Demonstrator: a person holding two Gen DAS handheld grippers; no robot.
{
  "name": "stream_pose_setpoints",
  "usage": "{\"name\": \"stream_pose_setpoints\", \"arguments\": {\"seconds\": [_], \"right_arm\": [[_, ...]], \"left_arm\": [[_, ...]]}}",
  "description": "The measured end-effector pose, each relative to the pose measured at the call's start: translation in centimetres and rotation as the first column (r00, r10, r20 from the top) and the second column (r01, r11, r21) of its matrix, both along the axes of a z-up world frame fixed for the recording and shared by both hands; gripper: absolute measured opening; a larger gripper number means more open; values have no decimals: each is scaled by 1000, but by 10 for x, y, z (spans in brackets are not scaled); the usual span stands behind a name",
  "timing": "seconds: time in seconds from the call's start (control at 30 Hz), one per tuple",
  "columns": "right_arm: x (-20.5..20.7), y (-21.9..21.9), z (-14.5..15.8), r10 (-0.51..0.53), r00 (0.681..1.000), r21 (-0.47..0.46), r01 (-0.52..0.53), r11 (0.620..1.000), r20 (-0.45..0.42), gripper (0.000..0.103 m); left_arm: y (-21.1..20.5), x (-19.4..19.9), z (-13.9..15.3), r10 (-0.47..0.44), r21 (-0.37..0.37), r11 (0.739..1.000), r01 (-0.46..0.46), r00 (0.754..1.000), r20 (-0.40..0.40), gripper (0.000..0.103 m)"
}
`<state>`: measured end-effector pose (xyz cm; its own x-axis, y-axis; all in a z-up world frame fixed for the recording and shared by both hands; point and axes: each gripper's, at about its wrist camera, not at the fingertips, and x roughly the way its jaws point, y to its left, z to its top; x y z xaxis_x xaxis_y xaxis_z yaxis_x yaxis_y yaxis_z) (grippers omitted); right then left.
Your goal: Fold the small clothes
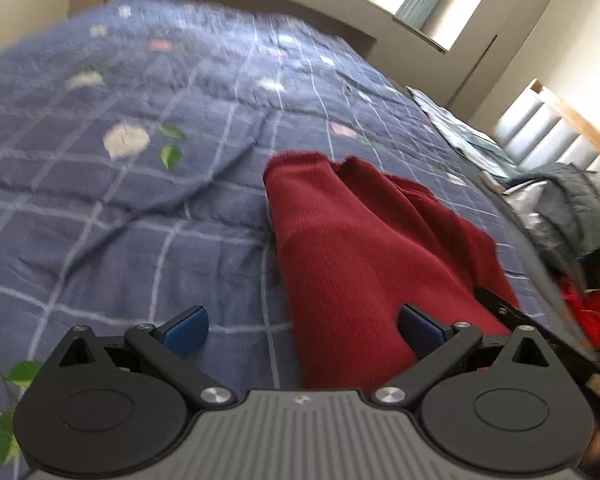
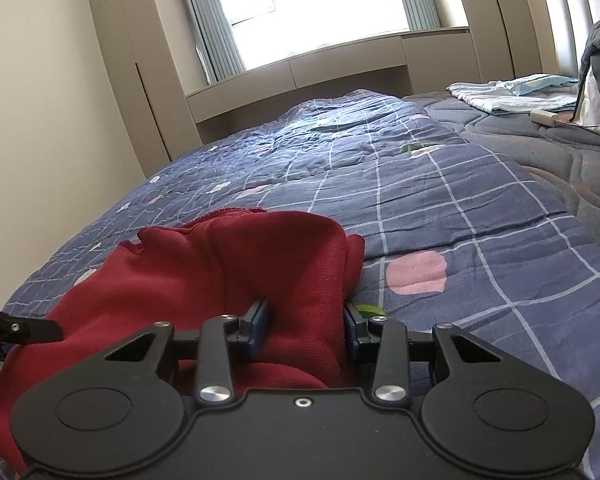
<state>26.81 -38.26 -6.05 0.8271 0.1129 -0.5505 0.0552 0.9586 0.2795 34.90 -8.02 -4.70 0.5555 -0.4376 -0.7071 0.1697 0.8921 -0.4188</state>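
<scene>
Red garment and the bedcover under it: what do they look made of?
Red garment: seemingly soft fine-rib knit, matte; faint vertical ribbing and a stitched hem edge show. Bedcover: looks like quilted woven fabric, matte; puckered stitch lines, printed grid and flowers. Fibre content cannot be told.

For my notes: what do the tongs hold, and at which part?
Right tongs pinch a raised fold of the red garment; left tongs are open, holding nothing.

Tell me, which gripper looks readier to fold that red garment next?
Probably the right gripper: its fingers straddle a bunched part of the red garment. The left gripper is wide open, with cloth touching only one finger.
</scene>
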Motion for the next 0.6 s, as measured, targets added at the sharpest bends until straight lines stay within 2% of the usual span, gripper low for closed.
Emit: {"name": "stream_pose_setpoints", "arguments": {"seconds": [0.07, 0.23, 0.33, 0.5, 0.6], "right_arm": [[0, 0, 0, 0, 1000, 5, 0, 1000, 1, 41], [0, -1, 0, 0, 1000, 1, 0, 1000, 1, 41], [0, -1, 0, 0, 1000, 2, 0, 1000, 2, 41], [-1, -1, 0, 0, 1000, 1, 0, 1000, 2, 41], [-1, -1, 0, 0, 1000, 1, 0, 1000, 2, 41]], "left_arm": [[4, 5, -3, -9, -38, 999, 8, 999, -33, 102], [-8, 11, -4, -62, -44, 997, 60, 997, -56, 101], [-18, 11, -2, -84, -37, 996, 82, 995, -52, 96], [-24, 9, 4, -94, -29, 995, 93, 994, -53, 81], [-26, 8, 8, -97, -18, 995, 96, 994, -49, 77]]}}
